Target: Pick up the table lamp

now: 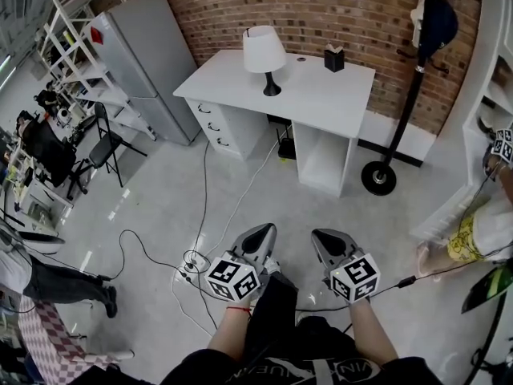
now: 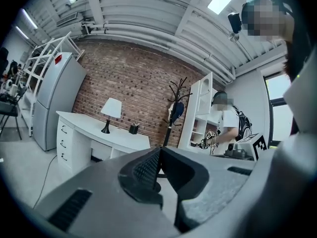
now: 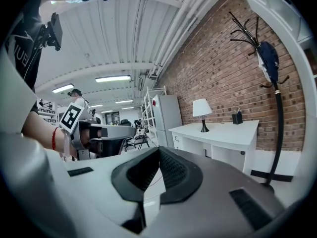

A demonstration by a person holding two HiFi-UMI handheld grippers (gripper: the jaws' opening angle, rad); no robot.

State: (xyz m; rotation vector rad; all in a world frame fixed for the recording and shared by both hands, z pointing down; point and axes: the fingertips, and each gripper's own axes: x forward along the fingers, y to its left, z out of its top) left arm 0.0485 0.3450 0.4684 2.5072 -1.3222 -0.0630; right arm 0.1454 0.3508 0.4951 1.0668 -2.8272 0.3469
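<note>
The table lamp (image 1: 264, 54), with a white shade and a black stem and base, stands upright on the white desk (image 1: 321, 95) against the brick wall, far ahead of me. It also shows small in the left gripper view as the lamp (image 2: 111, 112) and in the right gripper view as the lamp (image 3: 201, 110). My left gripper (image 1: 260, 233) and right gripper (image 1: 327, 237) are held side by side over the floor, well short of the desk. Both pairs of jaws are shut with nothing between them, as seen at the left gripper (image 2: 159, 151) and the right gripper (image 3: 159, 150).
A black pen holder (image 1: 334, 58) sits on the desk right of the lamp. A grey cabinet (image 1: 148, 54) stands left of the desk, a coat stand (image 1: 413, 87) to its right. Cables (image 1: 200, 255) lie on the floor ahead. A person (image 1: 481, 231) stands by white shelves at right.
</note>
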